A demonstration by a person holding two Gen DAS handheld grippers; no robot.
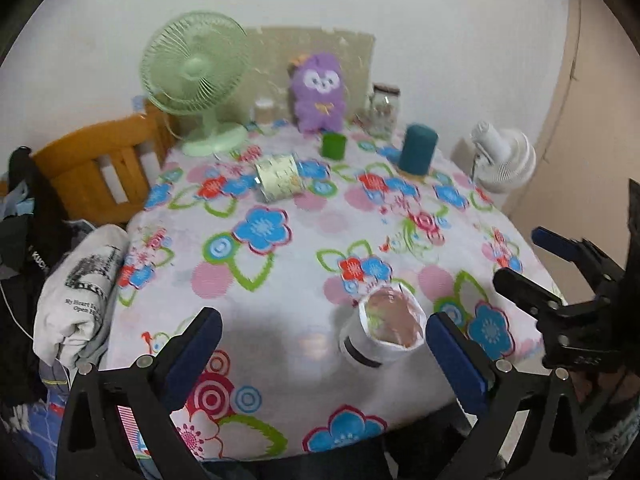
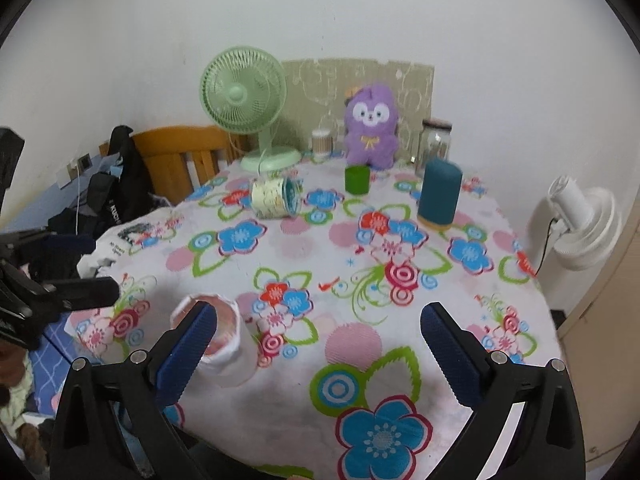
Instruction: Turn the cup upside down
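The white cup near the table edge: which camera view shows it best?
The left wrist view. The white cup stands there unblocked, mouth up, between the open left tool's fingers. In the right wrist view, a finger of the right tool partly covers it.

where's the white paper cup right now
The white paper cup stands mouth-up near the flowered table's front edge, beside the open left gripper's right finger.

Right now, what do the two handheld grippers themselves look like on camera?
Both look alike. The left gripper and the right gripper each have black angular plastic arms with round silver screw heads at the joints, and two fingers faced with ribbed dark blue pads. No cables or sleeves are visible on them.
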